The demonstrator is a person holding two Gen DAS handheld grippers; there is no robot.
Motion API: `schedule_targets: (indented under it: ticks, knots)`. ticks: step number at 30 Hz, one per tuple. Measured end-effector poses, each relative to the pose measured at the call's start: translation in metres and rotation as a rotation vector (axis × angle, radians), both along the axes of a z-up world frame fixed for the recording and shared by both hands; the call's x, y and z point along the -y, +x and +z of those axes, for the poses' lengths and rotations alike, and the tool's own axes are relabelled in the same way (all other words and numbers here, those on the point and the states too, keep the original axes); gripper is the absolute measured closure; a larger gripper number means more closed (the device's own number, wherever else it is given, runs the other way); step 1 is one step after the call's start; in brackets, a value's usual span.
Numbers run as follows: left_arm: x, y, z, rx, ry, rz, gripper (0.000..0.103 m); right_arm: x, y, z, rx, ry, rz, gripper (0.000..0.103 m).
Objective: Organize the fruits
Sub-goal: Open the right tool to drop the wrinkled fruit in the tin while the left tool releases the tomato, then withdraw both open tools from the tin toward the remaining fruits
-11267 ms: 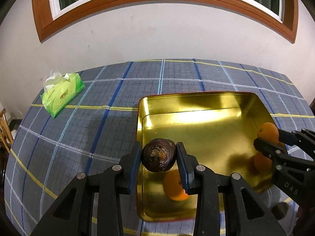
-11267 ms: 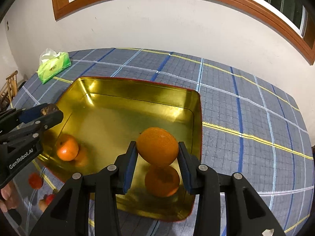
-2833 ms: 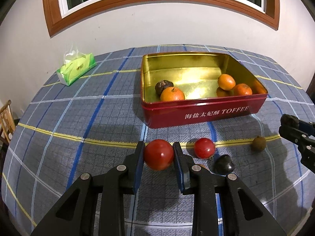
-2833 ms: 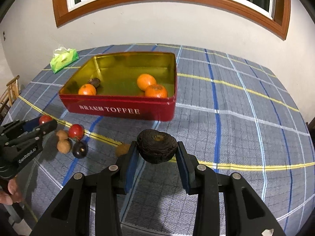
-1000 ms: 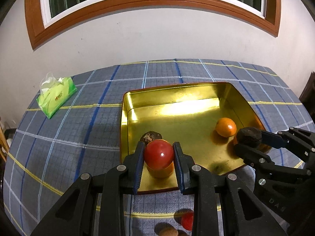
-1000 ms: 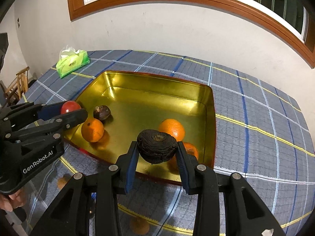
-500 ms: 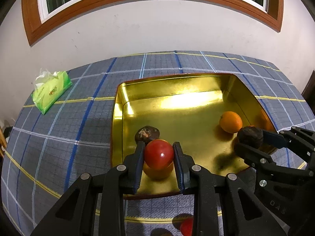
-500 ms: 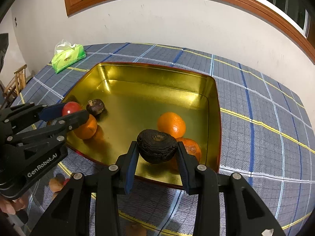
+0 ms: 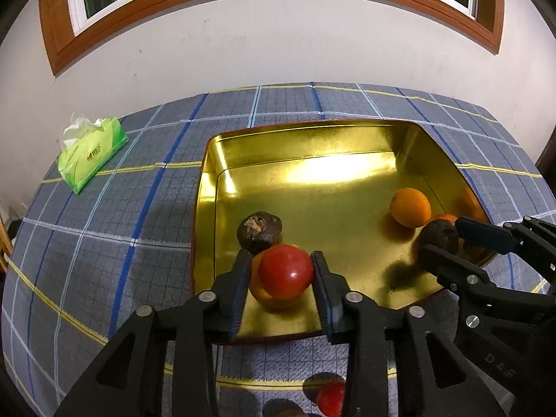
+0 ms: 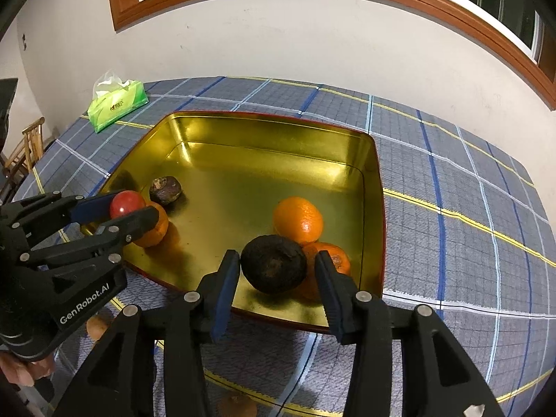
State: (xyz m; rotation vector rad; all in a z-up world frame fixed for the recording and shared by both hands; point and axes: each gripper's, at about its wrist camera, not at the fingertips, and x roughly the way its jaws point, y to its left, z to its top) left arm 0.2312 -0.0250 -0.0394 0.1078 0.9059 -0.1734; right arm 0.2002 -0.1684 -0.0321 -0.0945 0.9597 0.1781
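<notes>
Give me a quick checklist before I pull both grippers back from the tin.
1. Left gripper over the tin: ok.
2. Left gripper jaws opening, red fruit between them, gap showing on one side: ok.
3. Right gripper jaws opening, dark fruit between them, inside the tin's rim: ok.
4. Red fruit's landing spot flat: not ok, an orange lies right under it.
5. Both fruits resting, not hanging: cannot tell.
6. Tablecloth free of fruit: not ok, another red fruit lies outside the tin.

1. "GenRobot.AI", white letters on the black body of the left gripper [image 10: 130, 208], behind its jaws.
2. "DAS", faint raised letters on the black body of the right gripper [image 9: 441, 239], behind its jaws.
3. The tissue pack [image 9: 91, 154] carries a logo too small to read.
</notes>
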Motion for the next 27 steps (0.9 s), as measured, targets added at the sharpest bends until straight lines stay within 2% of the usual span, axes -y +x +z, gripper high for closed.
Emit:
schedule_targets:
  ticks: [10,18,27]
  knots:
    - [-0.002,-0.004,-0.001,-0.009,-0.002,-0.004,0.049,-0.002,-0.01,0.007,0.015,-0.001,0.002,0.055]
    - [-0.004,-0.018,0.009,0.01,-0.008,-0.003,0.049,-0.001,-0.024,0.016,0.036,-0.001,-0.001,0.054]
    - [-0.022,-0.06,0.022,0.046,-0.02,0.024,0.049,0.01,-0.062,0.026,0.057,0.022,-0.026,0.054]
